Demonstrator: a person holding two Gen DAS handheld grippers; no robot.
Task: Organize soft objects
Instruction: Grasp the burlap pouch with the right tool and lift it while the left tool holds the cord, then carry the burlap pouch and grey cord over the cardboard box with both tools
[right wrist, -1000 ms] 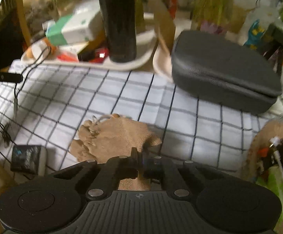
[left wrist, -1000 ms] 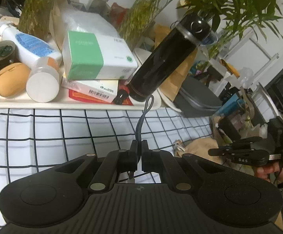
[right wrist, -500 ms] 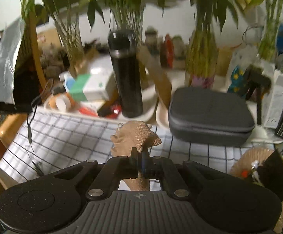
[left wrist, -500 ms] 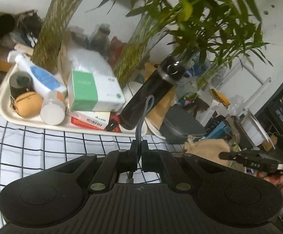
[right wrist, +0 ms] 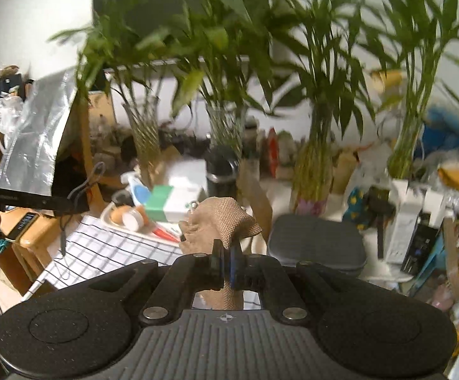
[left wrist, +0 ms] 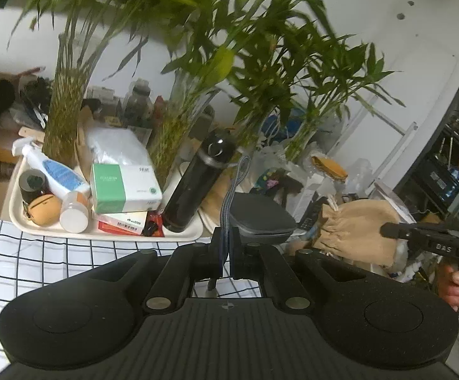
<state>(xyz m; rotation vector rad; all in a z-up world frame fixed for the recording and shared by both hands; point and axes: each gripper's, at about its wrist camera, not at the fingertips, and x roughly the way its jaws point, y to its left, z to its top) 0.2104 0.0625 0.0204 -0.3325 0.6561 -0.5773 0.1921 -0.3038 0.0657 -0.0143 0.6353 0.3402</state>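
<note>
We counted two grippers, each carrying one soft thing. The left gripper point(left wrist: 226, 247) had its fingers pinched narrowly on a grey braided cord point(left wrist: 234, 186), whose loop stood up above the fingertips. The right gripper point(right wrist: 227, 256) was clamped on a tan burlap pouch point(right wrist: 223, 218), which was lifted clear of the checked tablecloth point(right wrist: 102, 250) and flopped over the fingertips. From the left wrist camera we saw that same pouch hanging at the right gripper's tips, off to the right.

One cream tray point(left wrist: 17, 218) held a black flask point(left wrist: 197, 186), a green-and-white box point(left wrist: 121, 186), a spray bottle point(left wrist: 52, 171) and a tan round case point(left wrist: 44, 209). One grey zip case point(right wrist: 318, 247) lay beside it.
</note>
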